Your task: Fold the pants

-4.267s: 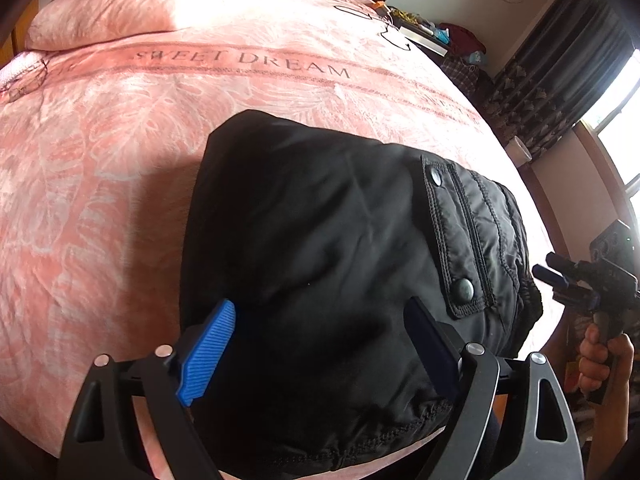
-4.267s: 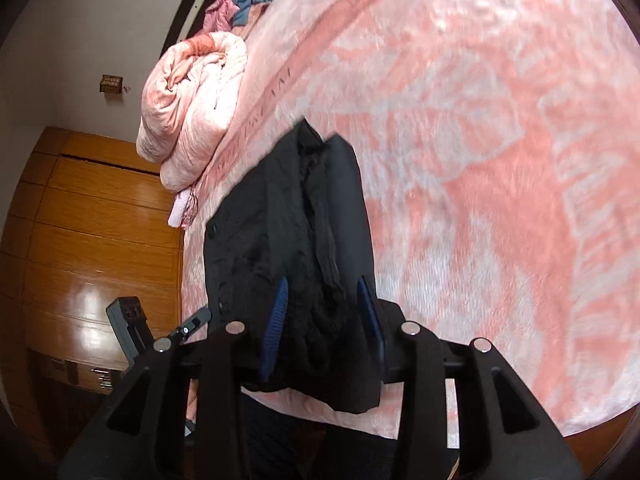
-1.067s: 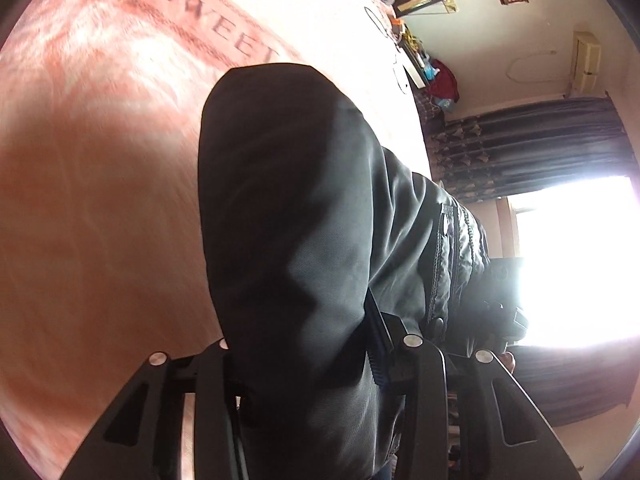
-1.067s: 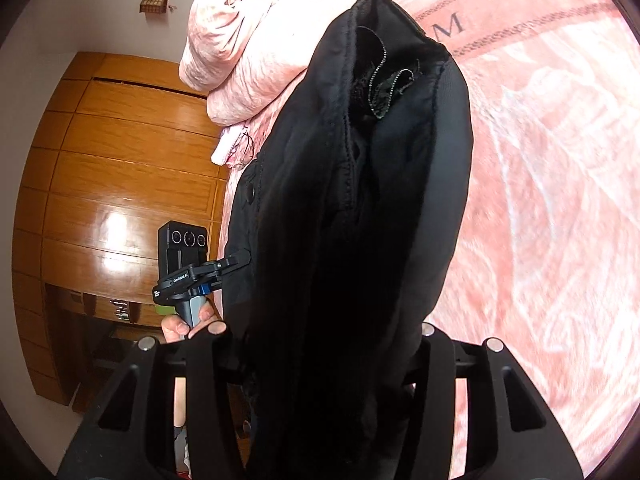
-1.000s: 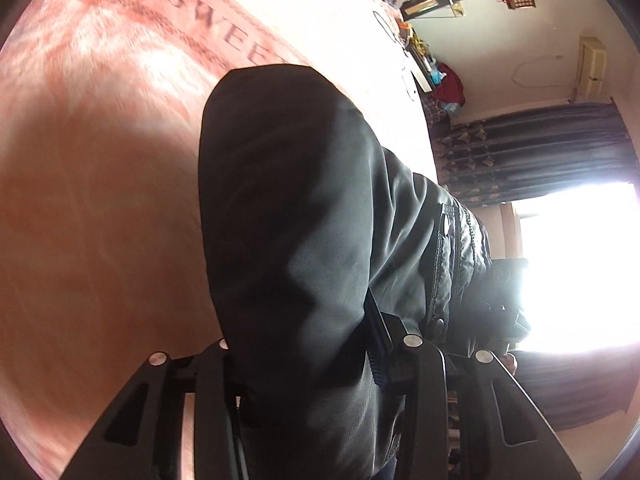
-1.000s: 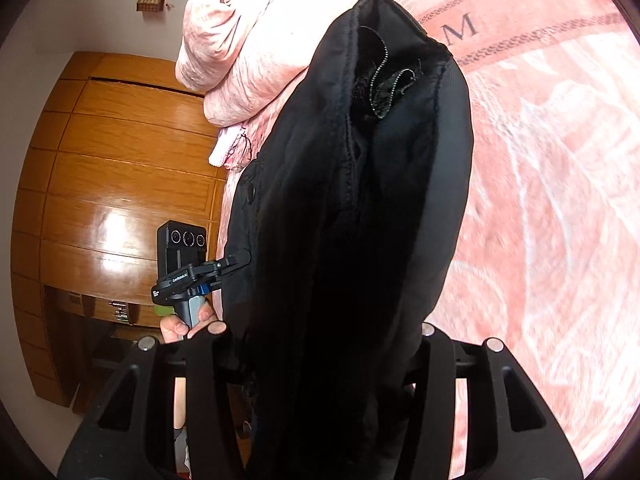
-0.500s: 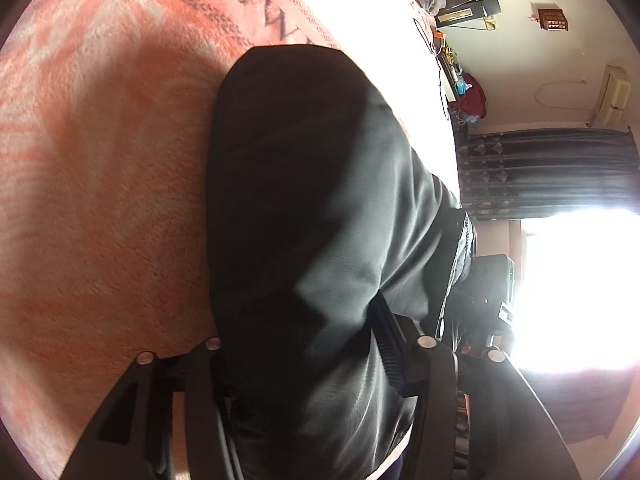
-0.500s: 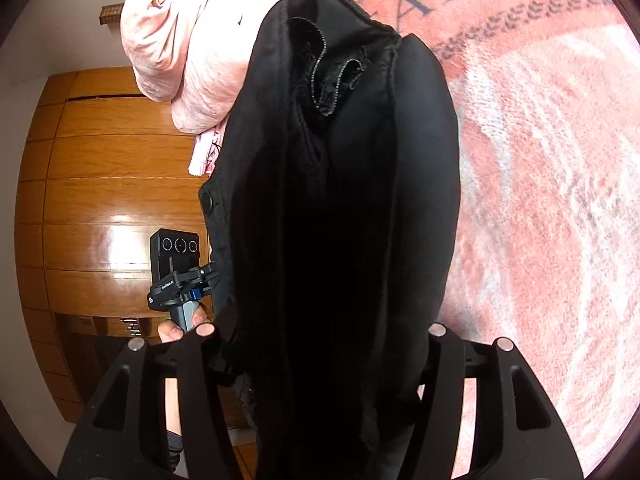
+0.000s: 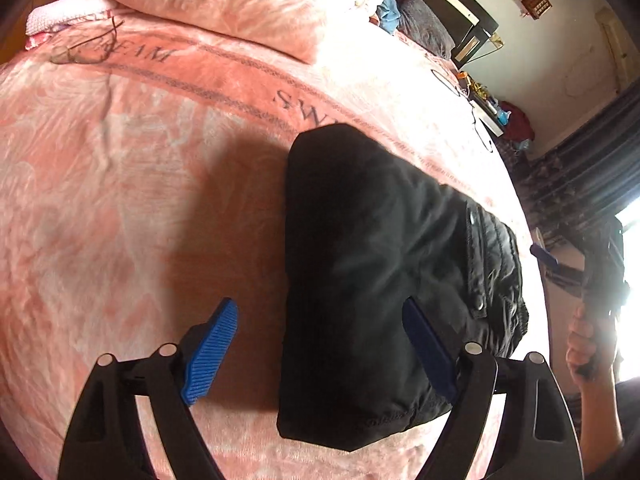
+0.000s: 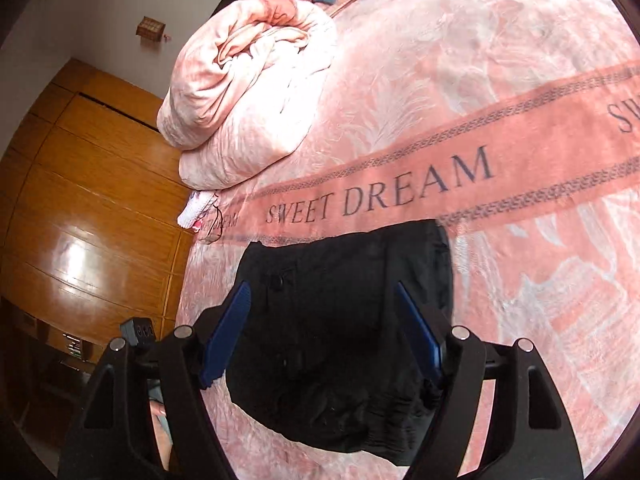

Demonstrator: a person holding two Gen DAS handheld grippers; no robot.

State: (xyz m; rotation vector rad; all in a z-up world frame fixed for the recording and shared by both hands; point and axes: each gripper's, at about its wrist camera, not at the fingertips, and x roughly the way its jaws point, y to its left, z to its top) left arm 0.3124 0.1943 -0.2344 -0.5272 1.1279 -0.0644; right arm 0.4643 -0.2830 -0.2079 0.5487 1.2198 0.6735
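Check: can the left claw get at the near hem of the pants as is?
Probably yes. The left claw is open, and the folded pants lie flat on the blanket with the near hem just ahead; nothing covers it. The right claw is open, off the fabric.

We see the pants (image 9: 360, 264) as black matt cloth with a quilted pocket, lying on a fuzzy pink blanket (image 9: 120, 184). Our gripper pads (image 9: 212, 346) are ribbed blue plastic on matt black arms, and the wardrobe (image 10: 80, 216) is glossy brown wood.
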